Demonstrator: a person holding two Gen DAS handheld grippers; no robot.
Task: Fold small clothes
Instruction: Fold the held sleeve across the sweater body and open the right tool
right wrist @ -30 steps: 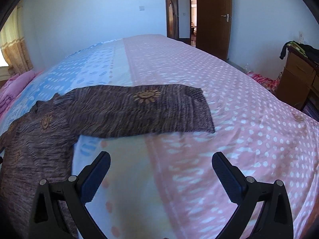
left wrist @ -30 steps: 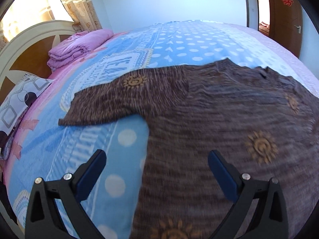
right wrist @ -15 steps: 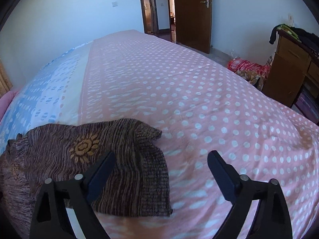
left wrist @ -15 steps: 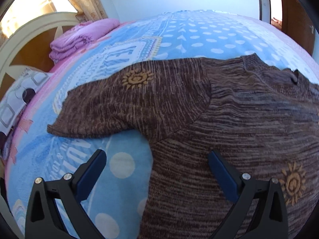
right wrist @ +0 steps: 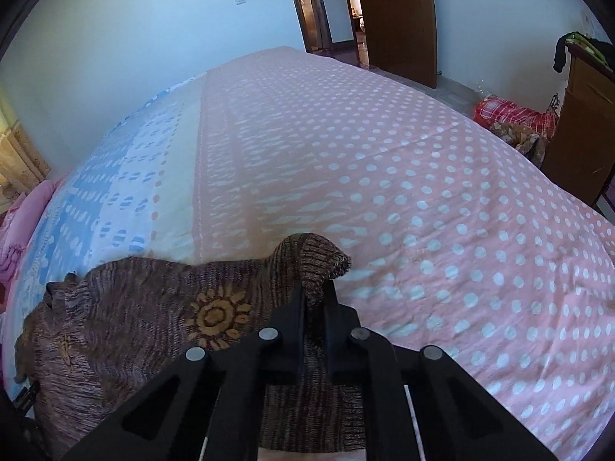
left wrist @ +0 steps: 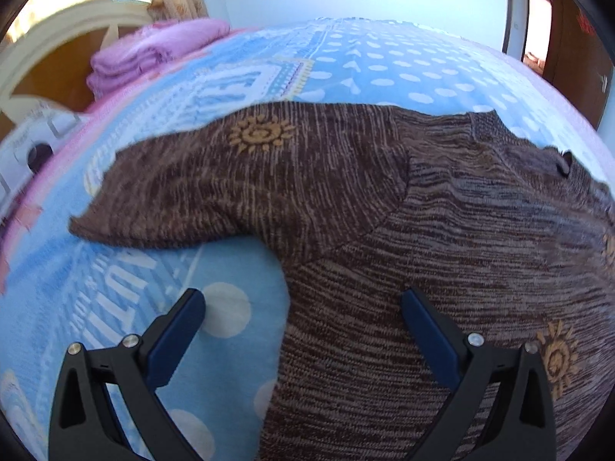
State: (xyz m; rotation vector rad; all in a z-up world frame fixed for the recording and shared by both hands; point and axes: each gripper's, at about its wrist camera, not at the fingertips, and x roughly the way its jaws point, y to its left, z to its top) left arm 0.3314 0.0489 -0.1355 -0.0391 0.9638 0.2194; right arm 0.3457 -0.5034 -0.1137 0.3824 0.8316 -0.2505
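We have barely begun: our right gripper (right wrist: 313, 292) pinches the sweater (left wrist: 442, 238) cuff at lower centre, seemingly firmly, our left gripper (left wrist: 303, 307) gapes empty, and every fold remains.

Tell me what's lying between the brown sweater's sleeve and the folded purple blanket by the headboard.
Only bare blue patterned bedspread lies between the sweater's sleeve and the folded purple blanket, as the left wrist view shows.

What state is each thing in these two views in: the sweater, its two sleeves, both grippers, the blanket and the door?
Sweater: spread flat on the bed.
Left sleeve: lying flat, stretched out.
Right sleeve: cuff lifted, pinched.
Left gripper: open, empty.
Right gripper: shut on the right sleeve.
Pink blanket: folded.
Door: open.
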